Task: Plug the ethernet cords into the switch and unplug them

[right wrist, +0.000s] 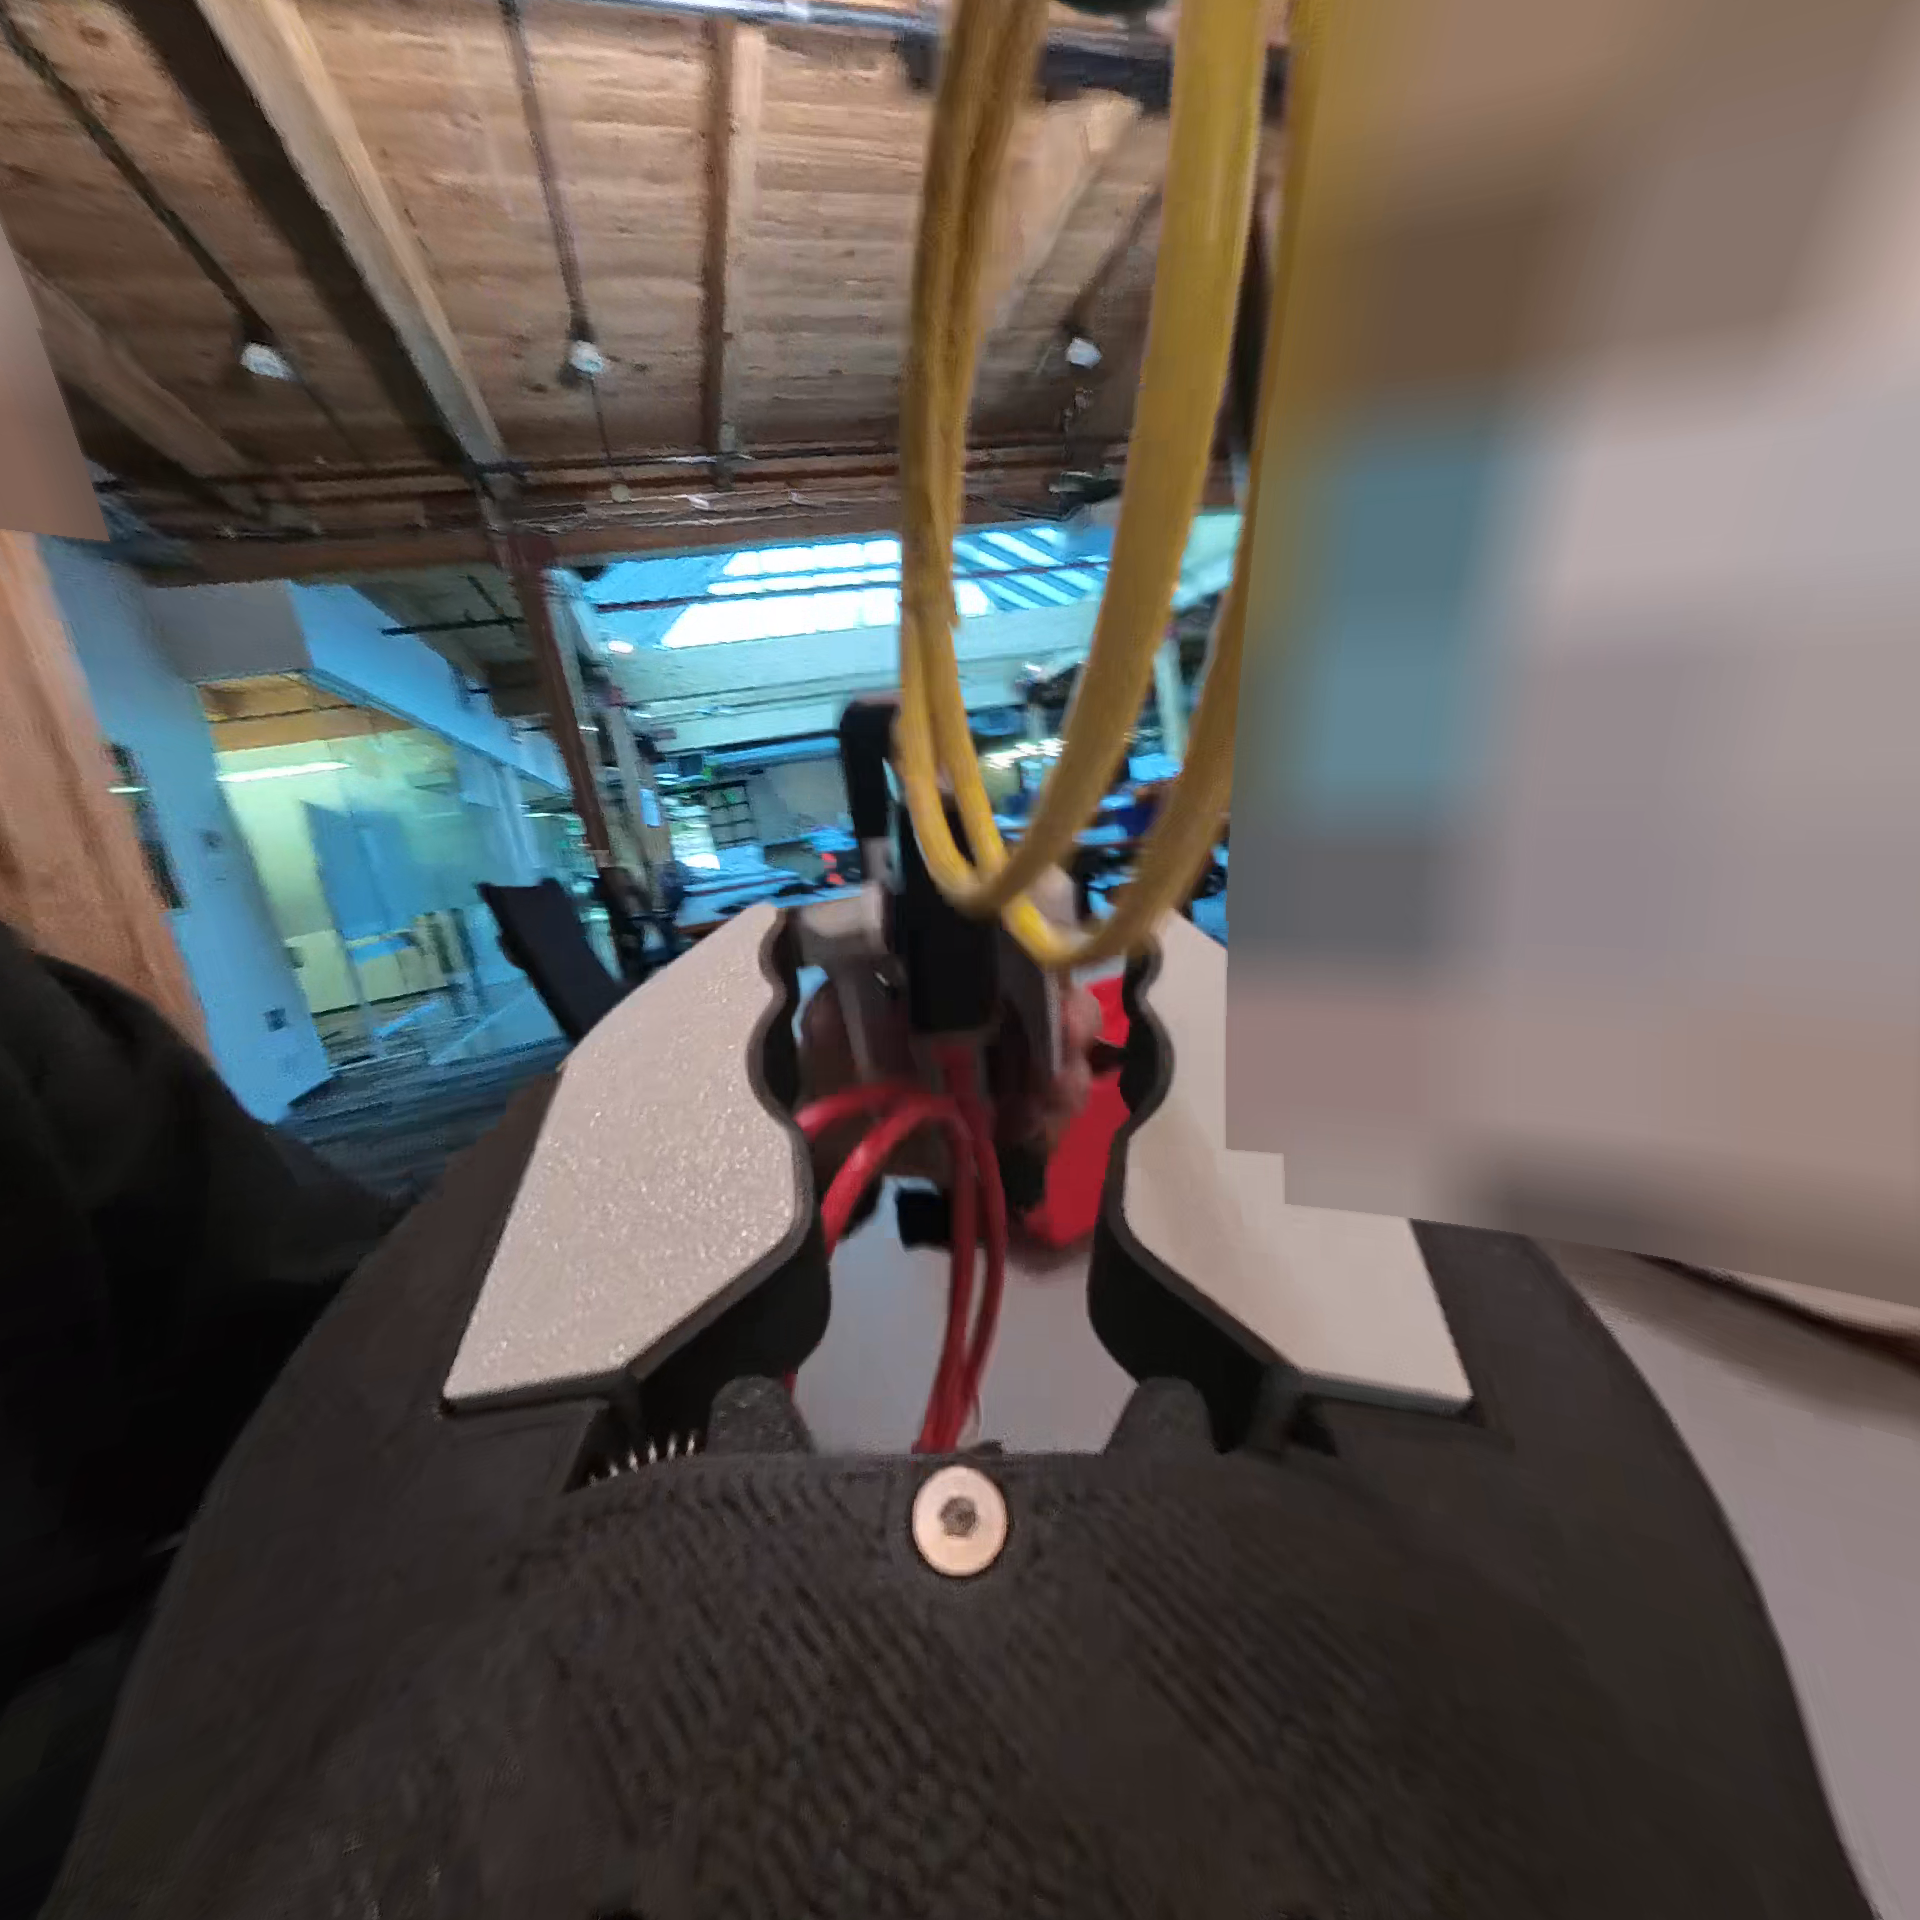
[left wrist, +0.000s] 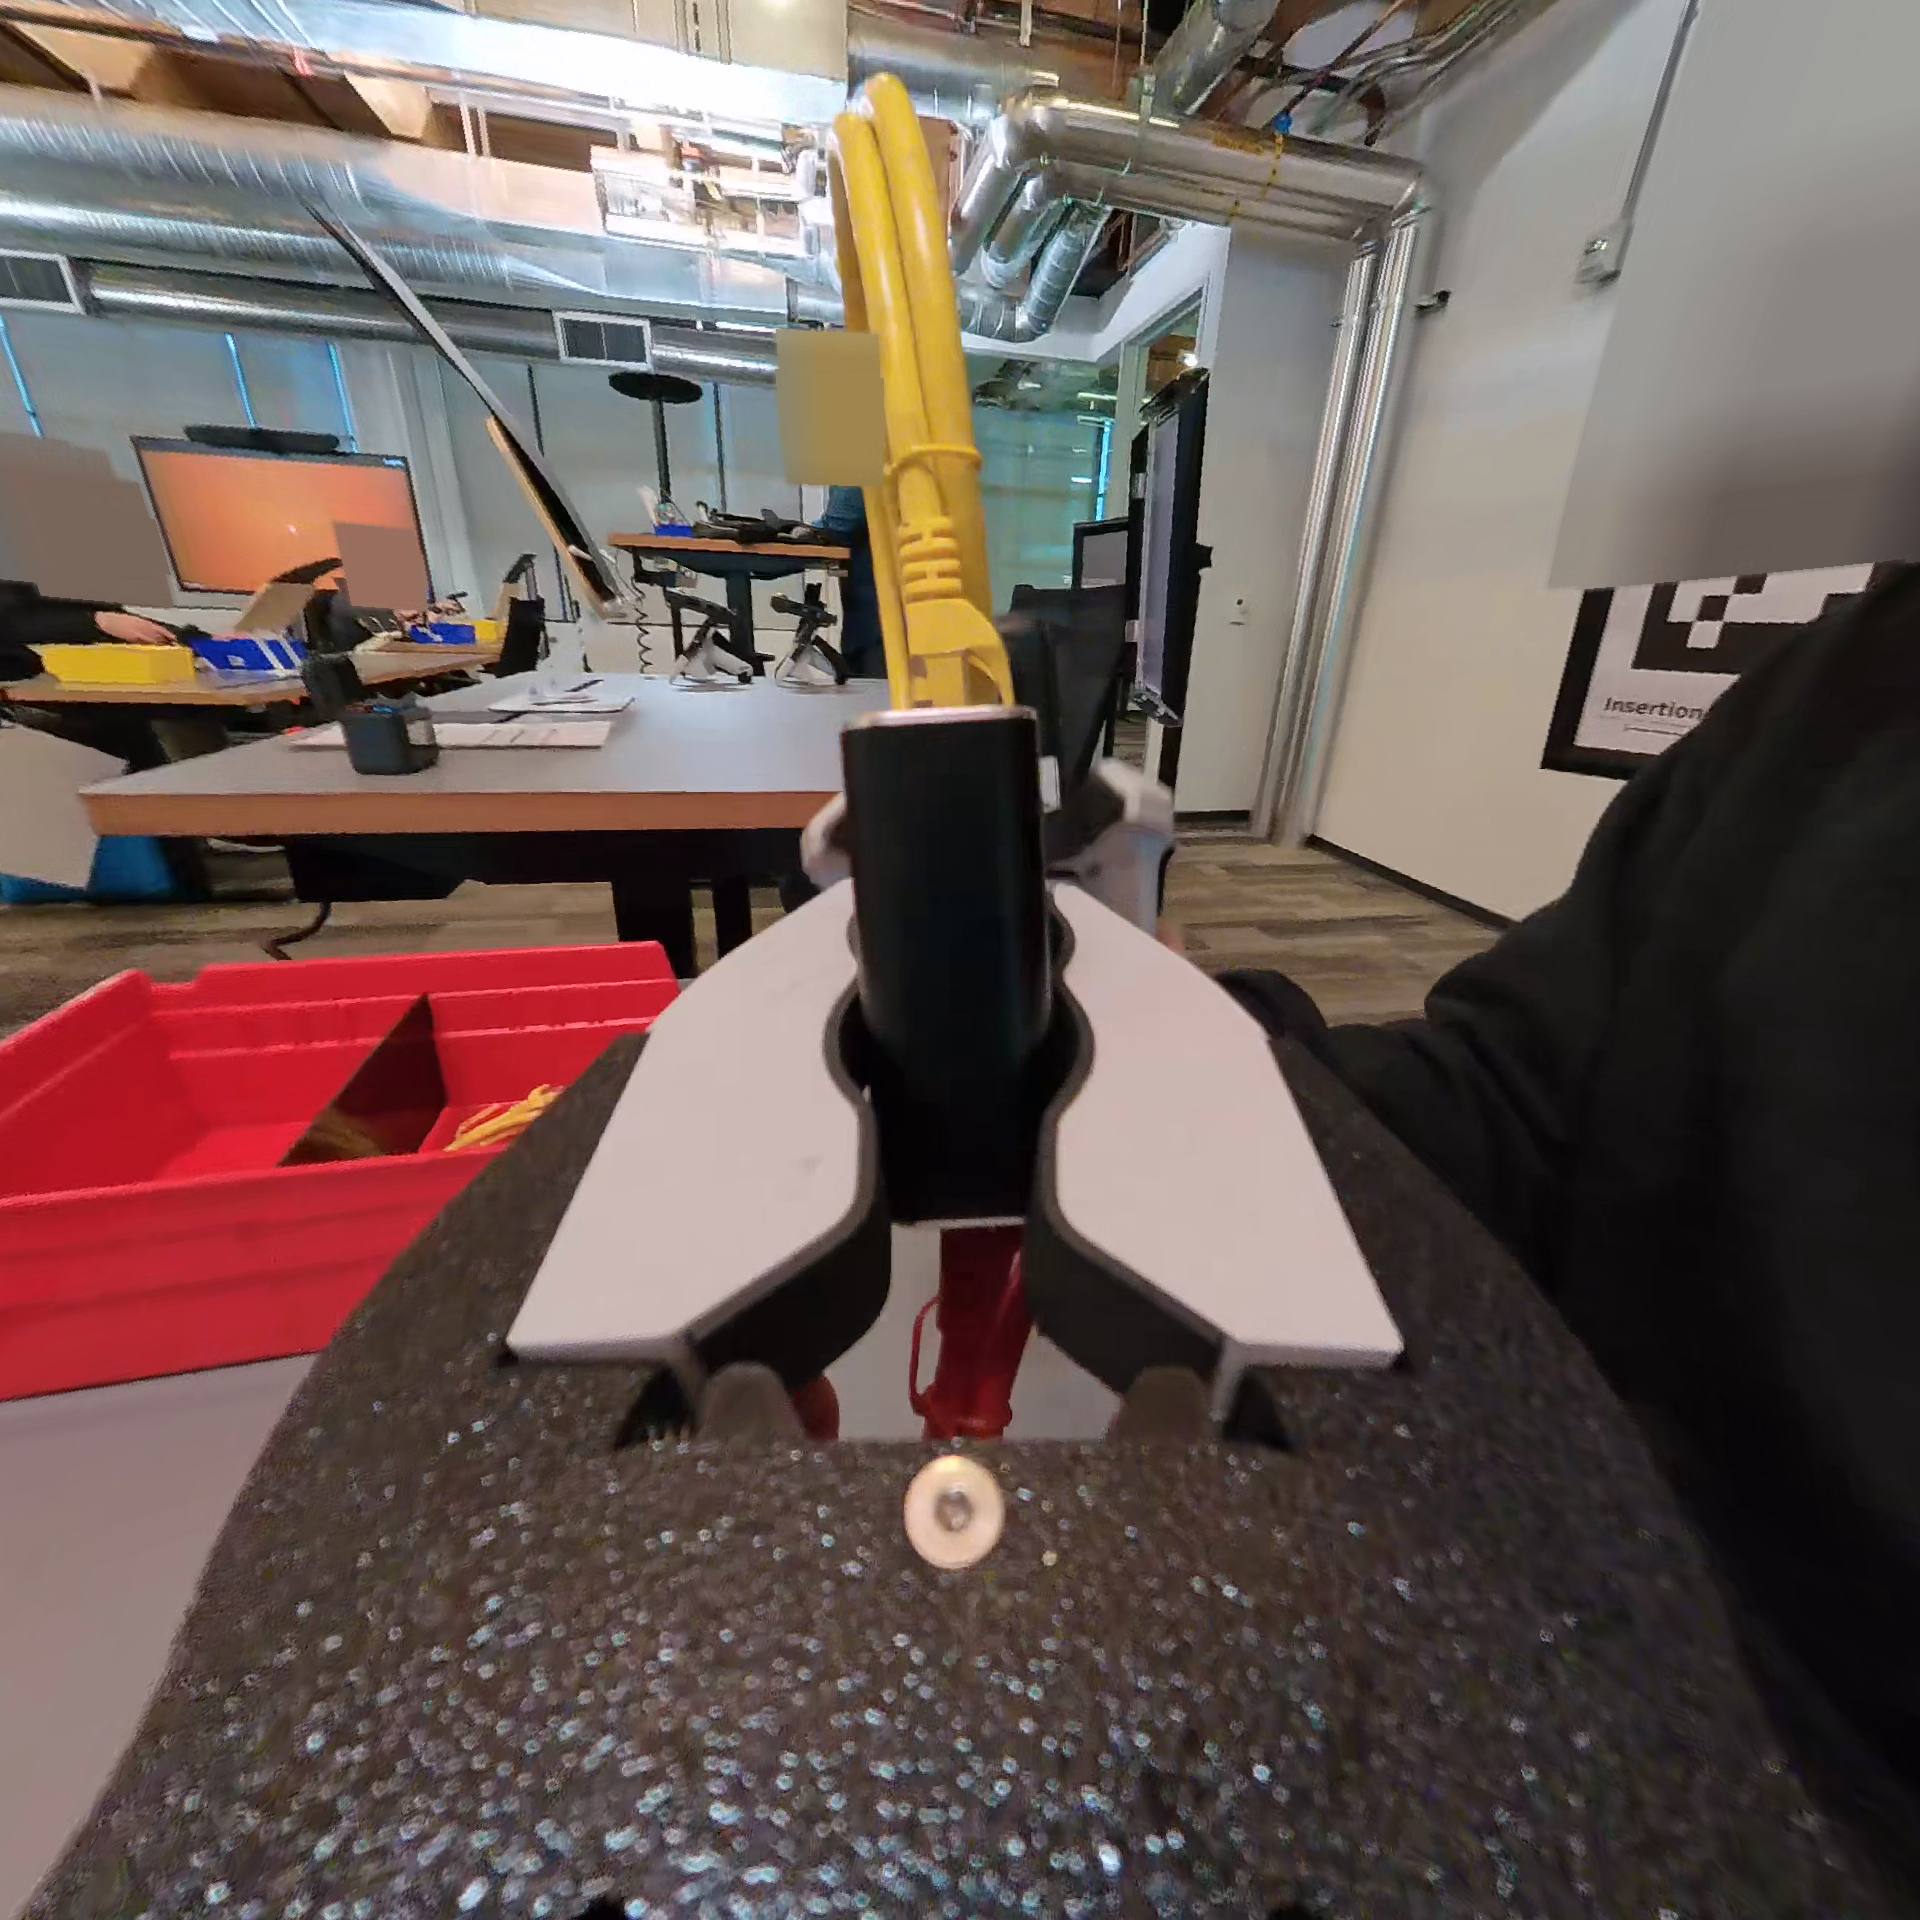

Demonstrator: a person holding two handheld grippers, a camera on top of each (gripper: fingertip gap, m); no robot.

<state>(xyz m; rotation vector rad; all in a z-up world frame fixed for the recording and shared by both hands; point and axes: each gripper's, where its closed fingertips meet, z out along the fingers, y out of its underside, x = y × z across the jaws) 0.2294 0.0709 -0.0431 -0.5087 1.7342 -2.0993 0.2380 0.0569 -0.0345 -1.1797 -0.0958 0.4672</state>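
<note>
Now the left gripper (left wrist: 951, 904) is clamped firmly round the black switch (left wrist: 948, 914), holding it up off the grey table (left wrist: 125, 1538), ports pointing upward. A bundled yellow ethernet cord (left wrist: 904, 343) stands out of the switch's top edge, its moulded plug (left wrist: 935, 623) seated there, the coil tied with a thin yellow band. Below, between the fingers, a red cord (right wrist: 935, 1226) dangles toward the table. A red bin (left wrist: 208, 1122) sits off to the left with more yellow strands inside.

Over to the right gripper (right wrist: 961, 977): fingers spread apart, gripping nothing, poised just short of the switch with yellow loops hanging across its view.

Handling-wise, I'd judge the switch rigid, smooth and light, so a squeeze across its flat sides suits it. The cord is springy and floppy; the plug boot, stiff and ribbed, looks the sensible place to pinch, near the latch tab, not the soft cable.
</note>
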